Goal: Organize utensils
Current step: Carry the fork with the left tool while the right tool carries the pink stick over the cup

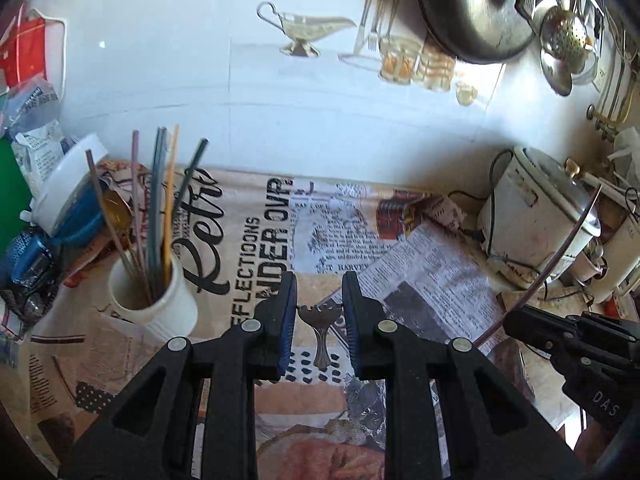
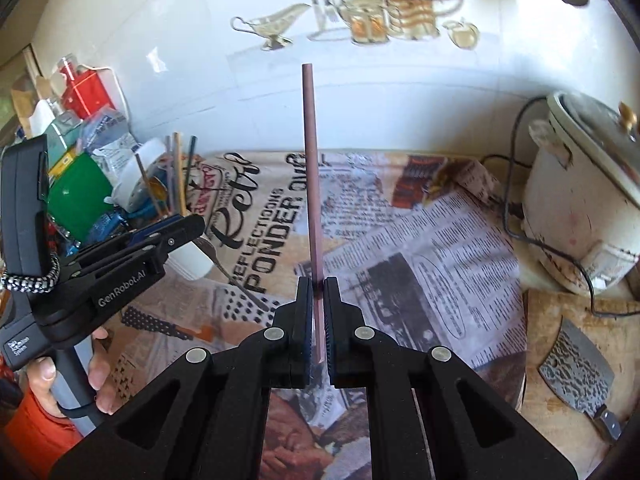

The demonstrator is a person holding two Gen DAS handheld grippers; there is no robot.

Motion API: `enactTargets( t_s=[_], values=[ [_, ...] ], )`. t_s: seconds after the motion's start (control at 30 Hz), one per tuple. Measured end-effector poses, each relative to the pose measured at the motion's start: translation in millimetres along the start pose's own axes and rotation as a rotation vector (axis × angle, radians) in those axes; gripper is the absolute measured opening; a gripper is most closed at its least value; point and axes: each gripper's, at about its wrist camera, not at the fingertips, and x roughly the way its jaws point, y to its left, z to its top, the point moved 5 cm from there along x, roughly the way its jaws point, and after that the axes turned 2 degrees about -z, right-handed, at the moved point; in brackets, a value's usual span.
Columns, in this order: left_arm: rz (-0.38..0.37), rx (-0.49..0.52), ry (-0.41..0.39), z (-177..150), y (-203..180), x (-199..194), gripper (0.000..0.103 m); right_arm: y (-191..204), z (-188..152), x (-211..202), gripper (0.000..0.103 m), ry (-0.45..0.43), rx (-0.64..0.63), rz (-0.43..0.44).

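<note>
A slim pink chopstick [image 2: 312, 184] is clamped near its lower end by the right gripper [image 2: 318, 320], jaws together on it; it is judged light, stiff and slippery, best gripped low. A small metal fork [image 1: 320, 330] is held in the left gripper [image 1: 319, 320], raised over the newspaper-covered table [image 1: 420, 280]; the white cup [image 1: 154, 300] of chopsticks stands at far left.

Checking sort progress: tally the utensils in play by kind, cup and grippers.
Chopsticks in the cup: 6 (the grey ones overlap, so roughly)
Chopstick in the right gripper: 1
Fork in the left gripper: 1
Total: 8
</note>
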Motion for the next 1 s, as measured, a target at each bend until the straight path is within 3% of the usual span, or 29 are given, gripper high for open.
enactTargets(
  t_s=[0.5, 1.0],
  values=[
    [0.039, -0.018, -0.114, 40, 64, -58, 0.022, 68, 41, -7, 0.005, -0.087, -0.059, 0.063],
    [0.055, -0.041, -0.176, 83, 138, -84, 0.022, 147, 85, 18, 0.005, -0.121, -0.085, 0.136]
  ],
)
